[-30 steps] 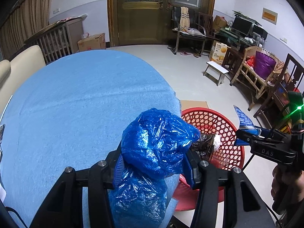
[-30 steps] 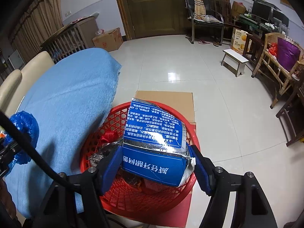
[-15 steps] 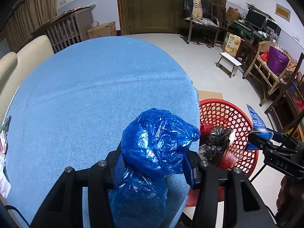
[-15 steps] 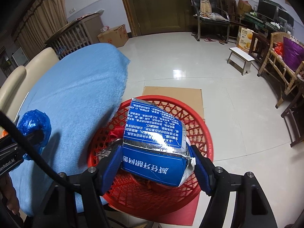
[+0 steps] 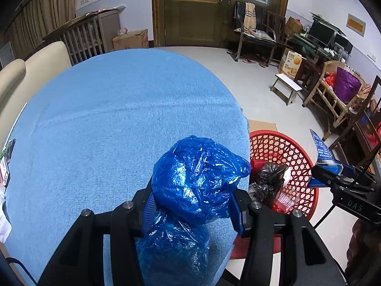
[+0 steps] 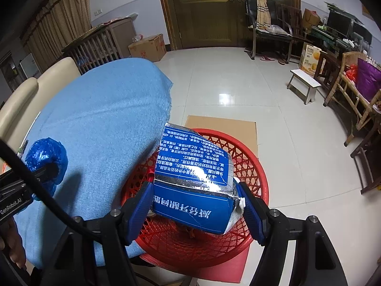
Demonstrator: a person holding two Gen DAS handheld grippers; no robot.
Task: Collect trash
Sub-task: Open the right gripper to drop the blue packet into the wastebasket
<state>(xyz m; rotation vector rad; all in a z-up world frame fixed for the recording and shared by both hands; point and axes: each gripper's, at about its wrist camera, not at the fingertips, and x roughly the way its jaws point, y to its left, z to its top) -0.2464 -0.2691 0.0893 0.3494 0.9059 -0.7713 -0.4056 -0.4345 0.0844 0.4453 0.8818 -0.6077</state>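
My left gripper (image 5: 193,205) is shut on a crumpled blue plastic bag (image 5: 195,181) and holds it above the blue tablecloth (image 5: 119,119), near the table's right edge. My right gripper (image 6: 195,205) is shut on a blue and silver carton (image 6: 193,178) with white Chinese print, held over the red mesh basket (image 6: 250,166) on the floor. The basket (image 5: 281,147) holds a black bag (image 5: 269,181) and other trash. The blue bag (image 6: 45,159) also shows at the left of the right wrist view, and the carton (image 5: 323,155) at the right of the left wrist view.
The basket stands on a cardboard sheet (image 6: 221,124) beside the round table. Cream chairs (image 5: 35,64) line the table's far left. A white stool (image 6: 304,85), wooden chairs (image 6: 352,100) and boxes stand across the tiled floor, before a wooden door (image 5: 204,9).
Both grippers have drawn back and to the left: more of the table shows in each view. The basket sits further right in the left wrist view. Both holds are unchanged.
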